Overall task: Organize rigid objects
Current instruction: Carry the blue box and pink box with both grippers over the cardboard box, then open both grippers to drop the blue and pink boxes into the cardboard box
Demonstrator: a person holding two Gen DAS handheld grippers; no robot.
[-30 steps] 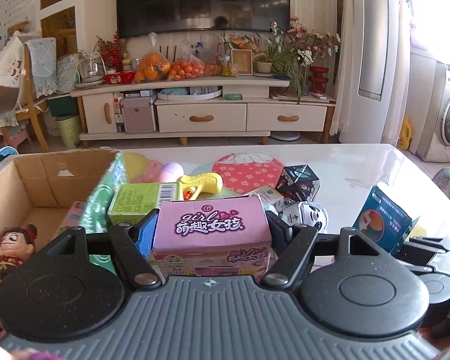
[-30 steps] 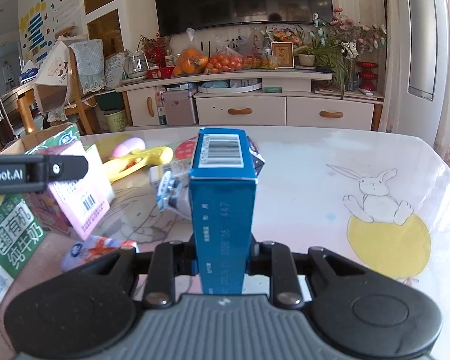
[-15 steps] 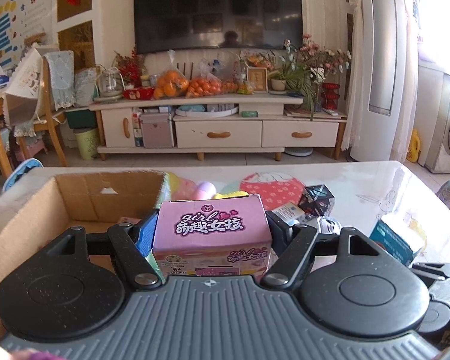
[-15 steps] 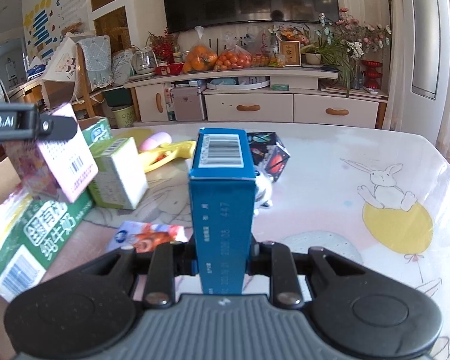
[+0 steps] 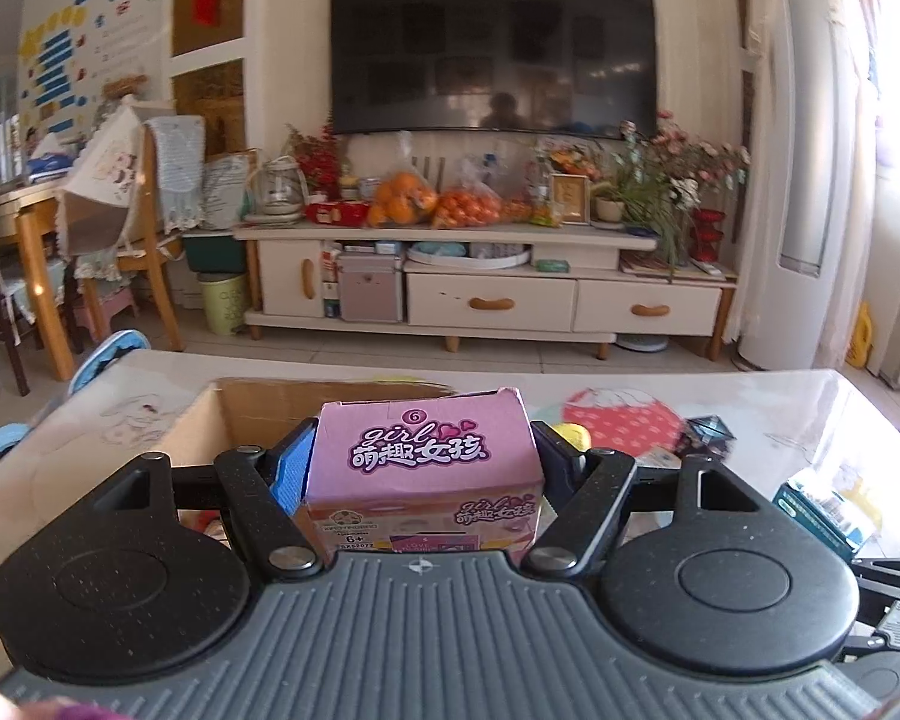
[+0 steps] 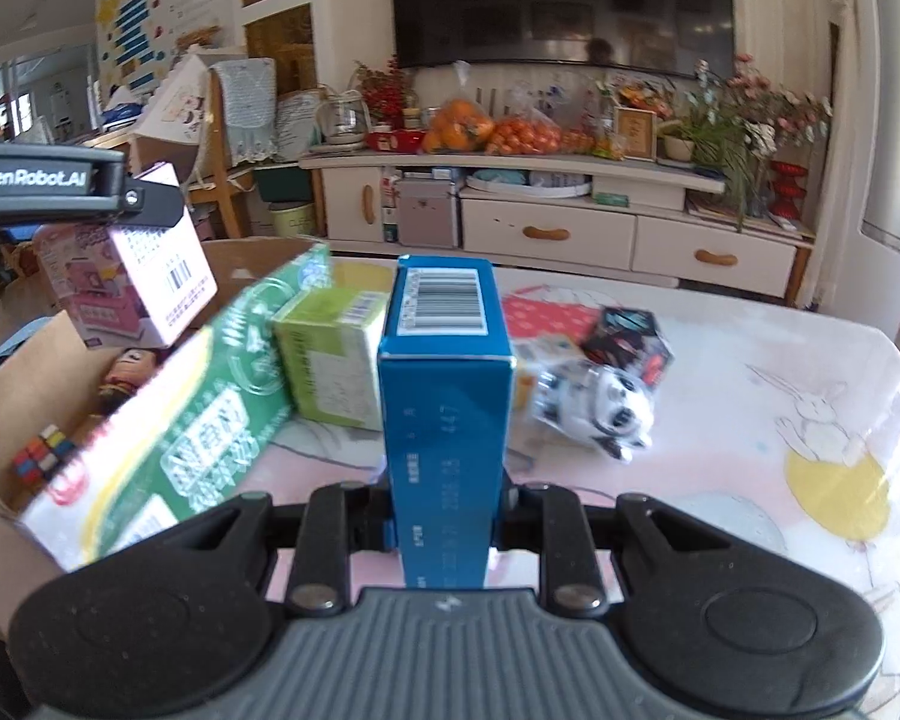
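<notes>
While the left gripper (image 5: 423,462) clamps a pink printed cardboard toy box (image 5: 423,474) above the open brown cardboard carton (image 6: 24,372), the right gripper (image 6: 444,510) clasps a tall blue cardboard box (image 6: 444,420) nearby. Next, probably: lower the pink box, then release.

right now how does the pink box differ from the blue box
The pink box is squat and wide; the blue box is tall and narrow. The pink box hangs over the cardboard box; the blue box is over the table. Both are clamped between fingers.
</notes>
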